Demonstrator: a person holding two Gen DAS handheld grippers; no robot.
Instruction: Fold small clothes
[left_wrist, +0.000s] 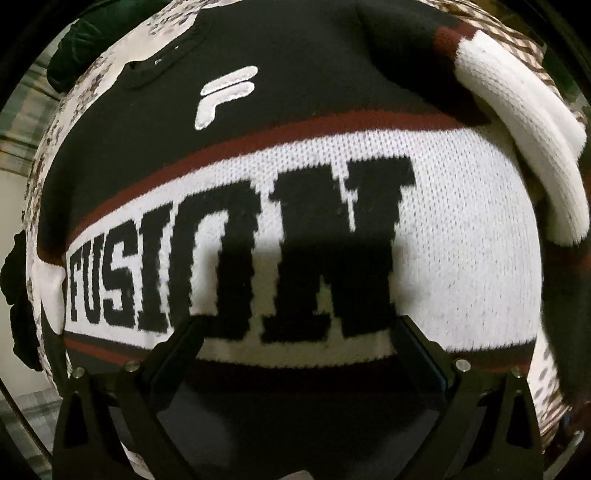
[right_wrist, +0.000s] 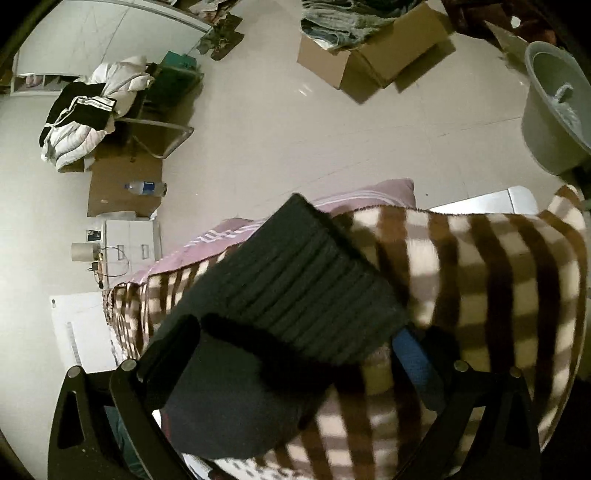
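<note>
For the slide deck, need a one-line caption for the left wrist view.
Left tongs open above a black, maroon and white knit sweater lettered "FUSION", spread on a brown-checked blanket.

Sweater (left_wrist: 295, 184), knitted: large black block letters "FUSION" across its white chest band; a white raised "F" logo on the black part above. Bottle (right_wrist: 146, 188) on the floor: blue label, unreadable.

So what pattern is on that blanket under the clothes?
Brown and cream checks; the blanket shows best in the right wrist view.
</note>
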